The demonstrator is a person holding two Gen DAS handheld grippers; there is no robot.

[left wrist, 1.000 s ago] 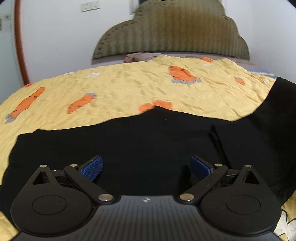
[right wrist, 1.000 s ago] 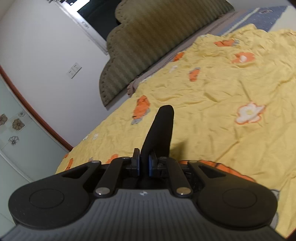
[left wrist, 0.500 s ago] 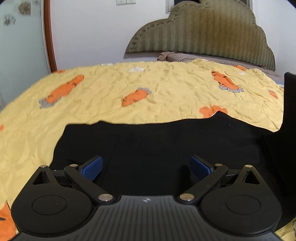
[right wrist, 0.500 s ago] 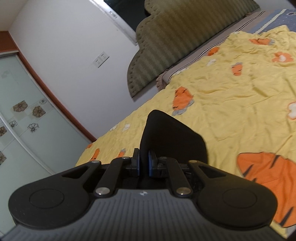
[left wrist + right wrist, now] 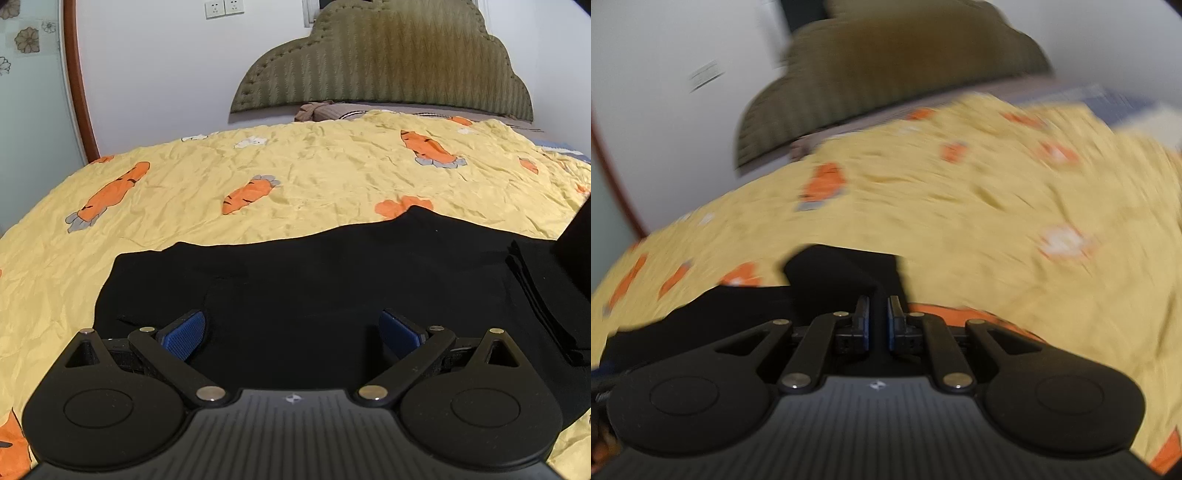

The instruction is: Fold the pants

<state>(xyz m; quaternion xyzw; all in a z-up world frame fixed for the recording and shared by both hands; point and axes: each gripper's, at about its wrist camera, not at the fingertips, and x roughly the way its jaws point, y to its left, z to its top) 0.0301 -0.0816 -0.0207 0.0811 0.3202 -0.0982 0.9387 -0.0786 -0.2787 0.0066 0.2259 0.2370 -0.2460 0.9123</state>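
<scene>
Black pants [image 5: 332, 280] lie spread flat across the yellow bedspread [image 5: 295, 177]. My left gripper [image 5: 291, 328] hovers just above them, open, its blue pads [image 5: 183, 330] wide apart with nothing between. At the right edge of the left wrist view a raised flap of the pants [image 5: 576, 254] stands up beside a stacked fold [image 5: 535, 295]. In the blurred right wrist view my right gripper [image 5: 878, 314] is shut on a fold of the black pants [image 5: 842, 273], which rises in front of the pads and trails off to the left.
The bedspread has orange carrot prints [image 5: 251, 194] and many creases. An olive padded headboard [image 5: 388, 62] and a brown pillow edge [image 5: 314, 110] stand at the far end. A white wall with sockets [image 5: 221, 9] and a door with a red-brown frame [image 5: 77, 81] are on the left.
My left gripper has shifted left along the pants, bringing their left edge into view. My right gripper has rolled and dropped, carrying the held fold lower toward the bed.
</scene>
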